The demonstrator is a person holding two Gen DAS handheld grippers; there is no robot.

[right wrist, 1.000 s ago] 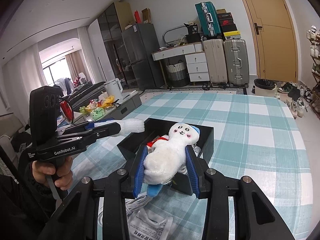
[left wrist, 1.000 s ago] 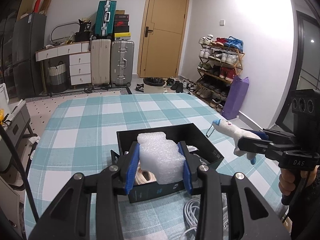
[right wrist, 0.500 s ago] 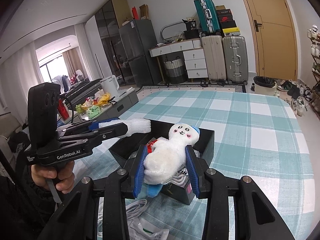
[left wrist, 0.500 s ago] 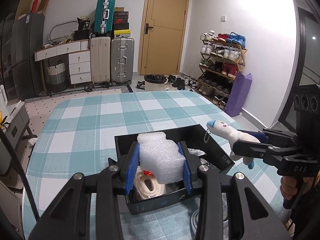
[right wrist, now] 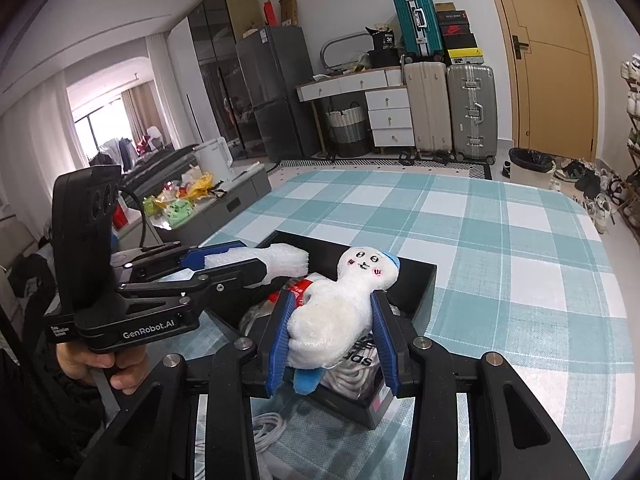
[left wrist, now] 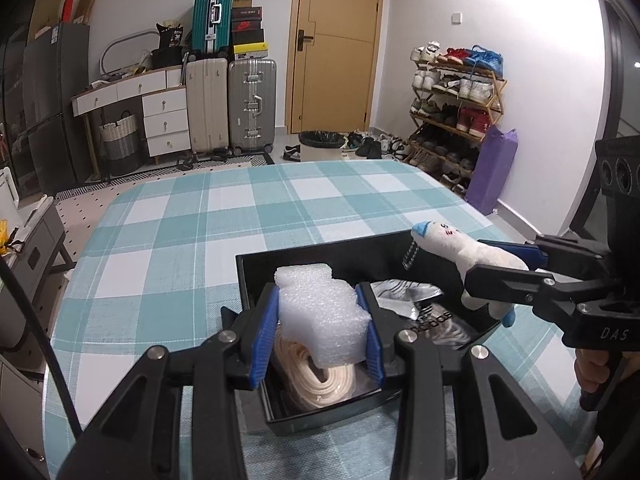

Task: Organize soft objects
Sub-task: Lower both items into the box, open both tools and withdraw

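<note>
Where lettering shows: "GenRobot.AI", "DAS".

Black box (left wrist: 360,248) open-topped, but floor crowded: coiled cord (left wrist: 320,380) at near end, foil packet (left wrist: 404,292) and printed bag (right wrist: 360,352) beside it. Both loaded grippers hang over it, close together. Checked tablecloth (left wrist: 240,216) beyond the box lies bare. White cable (right wrist: 272,424) lies loose in front.
</note>
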